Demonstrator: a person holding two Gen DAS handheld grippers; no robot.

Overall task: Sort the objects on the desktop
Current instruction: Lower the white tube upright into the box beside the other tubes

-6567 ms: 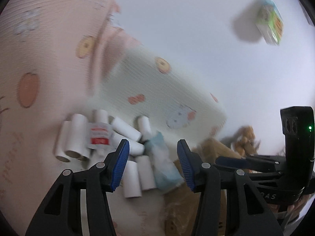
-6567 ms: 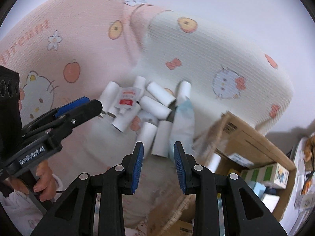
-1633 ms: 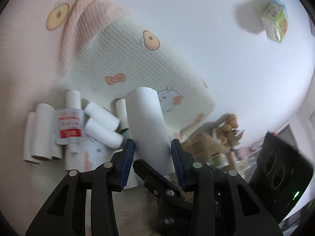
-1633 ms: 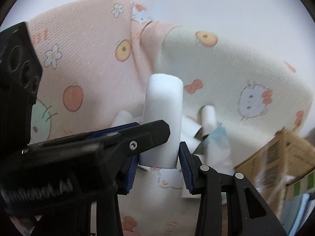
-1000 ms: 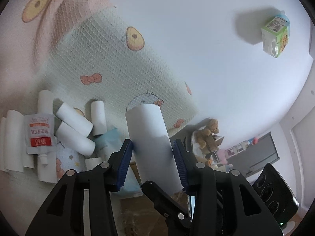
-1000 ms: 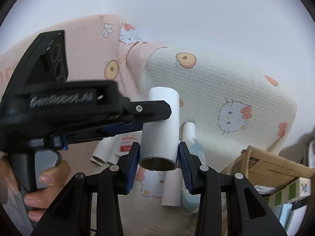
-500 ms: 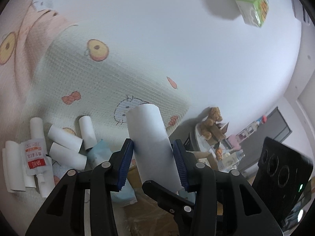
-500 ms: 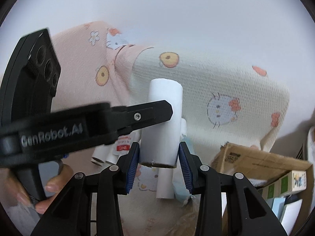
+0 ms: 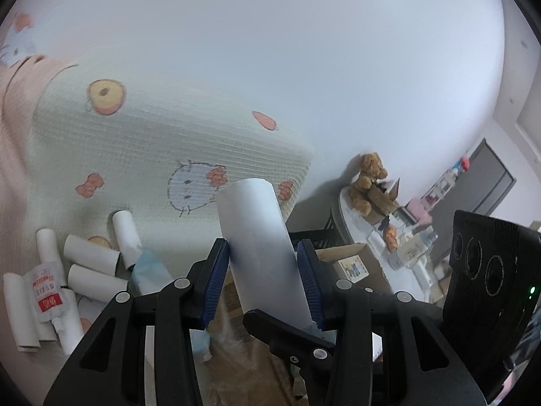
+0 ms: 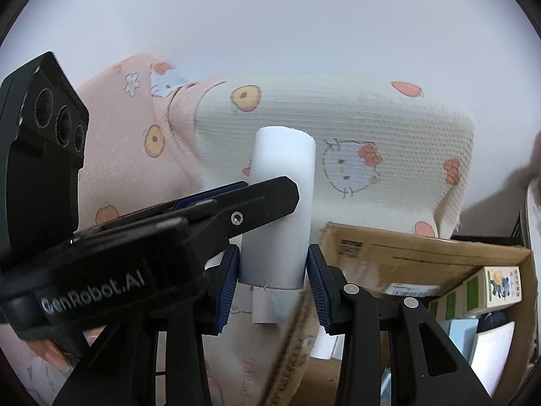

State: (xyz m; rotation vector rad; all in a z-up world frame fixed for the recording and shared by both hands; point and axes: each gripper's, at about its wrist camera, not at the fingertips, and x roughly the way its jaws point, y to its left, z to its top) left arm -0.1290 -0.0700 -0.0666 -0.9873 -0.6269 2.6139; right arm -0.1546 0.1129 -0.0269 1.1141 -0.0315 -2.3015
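Both tools grip one white paper tube; in the left wrist view the left tool [image 9: 266,279] has its blue pads pressed against the tube's two sides, closed to the tube's width, and the white paper tube [image 9: 260,247] stands roughly upright in the lower centre of the frame; a black finger of the right tool [image 9: 284,335] crosses in front of the tube's lower end, and the right tool's camera housing sits at the right edge. In the right wrist view the right tool [image 10: 274,279] likewise clamps the same tube [image 10: 282,199] near its lower end, pads touching both sides; the left tool [image 10: 236,209] enters from the left of the frame and lies across the tube's left side. The remaining tubes, the loose tubes [image 9: 91,264], lie in a heap at the lower left of the left wrist view on a patterned bed cover [image 9: 152,142]; a small pouch with a red label [image 9: 45,294] rests among them, and a pale blue packet [image 9: 150,272] lies just beside them. An open cardboard box [image 10: 422,247] occupies the lower right of the right wrist view, beside the bed, and holds a green and white carton [image 10: 490,287]. A teddy bear [image 9: 367,179] sits at the right of the left wrist view on a white round surface.
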